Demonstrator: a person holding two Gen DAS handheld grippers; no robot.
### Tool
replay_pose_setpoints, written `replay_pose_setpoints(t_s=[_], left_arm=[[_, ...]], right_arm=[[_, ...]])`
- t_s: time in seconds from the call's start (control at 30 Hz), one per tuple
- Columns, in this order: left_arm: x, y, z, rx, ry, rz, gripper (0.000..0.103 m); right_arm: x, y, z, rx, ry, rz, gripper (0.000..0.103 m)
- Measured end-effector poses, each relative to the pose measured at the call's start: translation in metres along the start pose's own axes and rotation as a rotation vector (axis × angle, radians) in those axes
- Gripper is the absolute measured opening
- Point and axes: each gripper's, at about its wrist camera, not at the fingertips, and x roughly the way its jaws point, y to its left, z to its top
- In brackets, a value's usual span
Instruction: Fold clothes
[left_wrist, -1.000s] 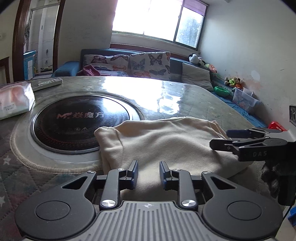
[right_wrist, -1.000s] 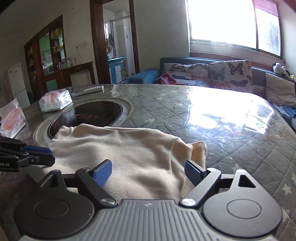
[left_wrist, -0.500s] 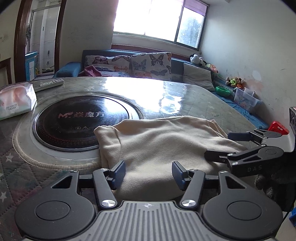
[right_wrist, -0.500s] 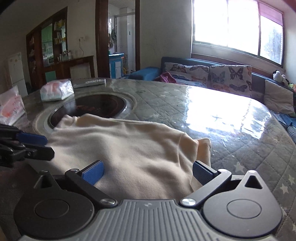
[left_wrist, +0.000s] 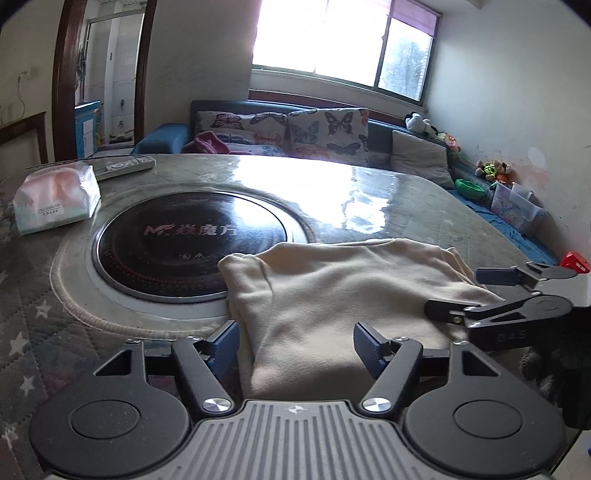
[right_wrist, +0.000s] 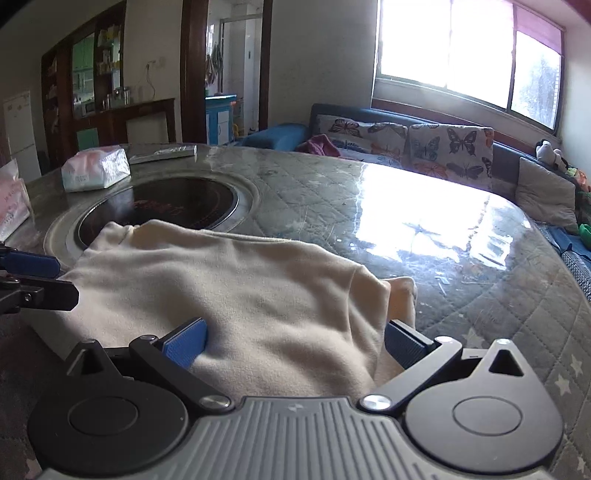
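Left wrist view shows a cream garment (left_wrist: 343, 291) lying folded on the quilted table (left_wrist: 388, 199), its far left corner overlapping the round black hotplate (left_wrist: 177, 243). It looks soft, light and floppy, likely to sag and slide on the glossy cover, so a hold is best taken at a doubled edge or corner, pinching all layers together. The left gripper (left_wrist: 295, 345) sits at the near edge with its jaws opening; cloth lies between them, but the blue pads (left_wrist: 225, 345) do not press on it. The right gripper (right_wrist: 293, 341) stands spread wide over the garment's right end, its pads beside the cloth without clamping it. Neither holds anything.
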Motion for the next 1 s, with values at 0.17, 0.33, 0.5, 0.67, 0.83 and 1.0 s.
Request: replay_pose_setpoints(t_s=[0.17, 0.33, 0.5, 0.67, 0.83, 1.0], left_arm=[[0.006, 0.003, -0.002, -0.005, 0.021, 0.019, 0.073], [0.009, 0.003, -0.006, -0.004, 0.037, 0.021, 0.073], [0.011, 0.004, -0.007, 0.003, 0.04, 0.018, 0.074], [0.011, 0.002, -0.007, 0.008, 0.046, 0.011, 0.073], [0.012, -0.001, -0.006, 0.025, 0.059, -0.021, 0.071], [0.015, -0.013, -0.007, 0.049, 0.07, -0.077, 0.071]], right_arm=[[-0.018, -0.008, -0.007, -0.022, -0.034, -0.071, 0.103], [-0.025, -0.019, -0.018, 0.002, -0.04, -0.1, 0.103], [-0.029, -0.027, -0.019, 0.013, -0.064, -0.171, 0.103], [-0.022, -0.032, -0.023, -0.001, -0.004, -0.236, 0.103], [-0.022, -0.033, -0.022, 0.001, 0.041, -0.253, 0.103], [-0.034, -0.03, -0.031, -0.05, 0.052, -0.328, 0.103]])
